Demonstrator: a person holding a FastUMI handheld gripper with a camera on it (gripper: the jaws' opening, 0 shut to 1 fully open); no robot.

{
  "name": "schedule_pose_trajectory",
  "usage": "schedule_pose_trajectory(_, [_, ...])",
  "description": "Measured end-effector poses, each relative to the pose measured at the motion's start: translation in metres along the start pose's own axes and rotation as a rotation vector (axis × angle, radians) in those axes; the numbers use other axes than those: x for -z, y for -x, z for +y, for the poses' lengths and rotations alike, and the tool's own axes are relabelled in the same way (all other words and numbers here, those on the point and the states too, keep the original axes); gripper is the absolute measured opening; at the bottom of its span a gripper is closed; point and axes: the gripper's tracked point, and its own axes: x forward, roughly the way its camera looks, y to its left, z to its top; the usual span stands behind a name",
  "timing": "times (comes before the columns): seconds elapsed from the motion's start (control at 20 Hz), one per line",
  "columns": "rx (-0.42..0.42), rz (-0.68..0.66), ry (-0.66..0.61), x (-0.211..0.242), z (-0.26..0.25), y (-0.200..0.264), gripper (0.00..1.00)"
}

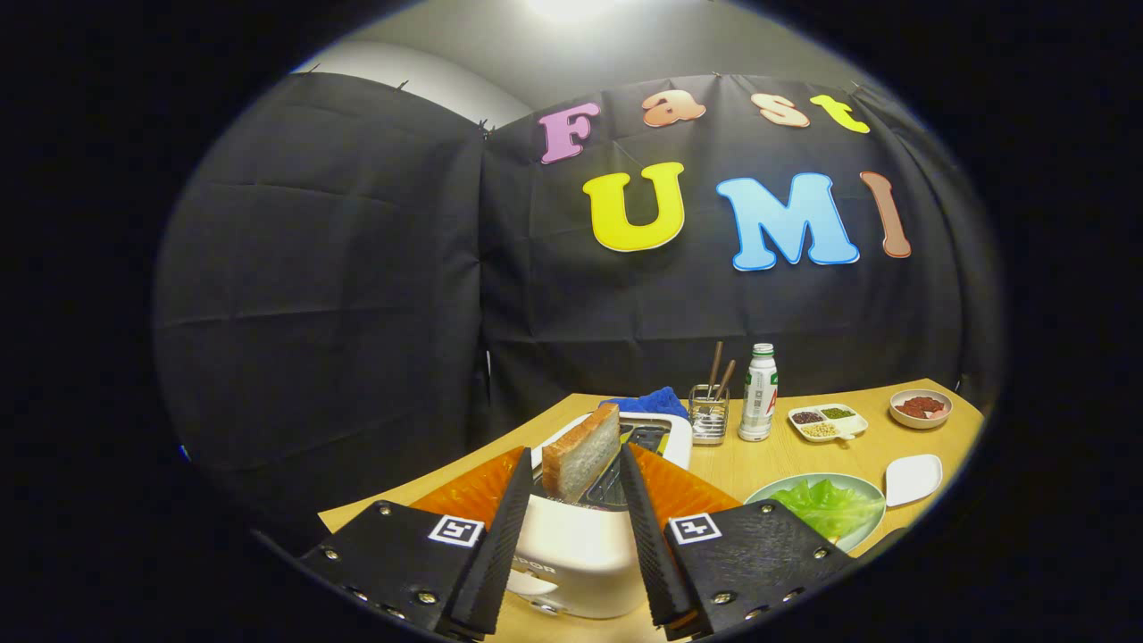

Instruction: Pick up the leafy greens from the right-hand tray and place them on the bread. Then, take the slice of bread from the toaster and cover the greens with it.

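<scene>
A pale wooden worktop (759, 460) runs across the booth, backed by black cloth wall panels under a grey ceiling with a bright light overhead. The hand-held gripper (576, 478) has its fingers spread wide, one on each side of a white toaster (580, 545), gripping nothing. A slice of bread (580, 460) stands tilted in the toaster slot, between the fingers and apart from both. An orange tray (478, 491) lies behind the toaster. To the right, leafy greens (826, 505) rest on a pale green plate (871, 527). Beyond are a wire holder with what look like chopsticks (710, 411), a white bottle (759, 393), a divided dish (826, 421), a small bowl (920, 408), a white dish (913, 478) and a blue cloth (656, 402).
</scene>
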Motion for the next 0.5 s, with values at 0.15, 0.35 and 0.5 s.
schedule_pose_trajectory(0.15, [0.019,0.027,0.006,0.011,0.007,-0.014,0.61])
schedule_pose_trajectory(0.35, [0.078,0.018,-0.016,0.008,0.008,-0.031,0.61])
schedule_pose_trajectory(0.5, [0.129,0.022,0.000,0.008,0.003,-0.041,0.60])
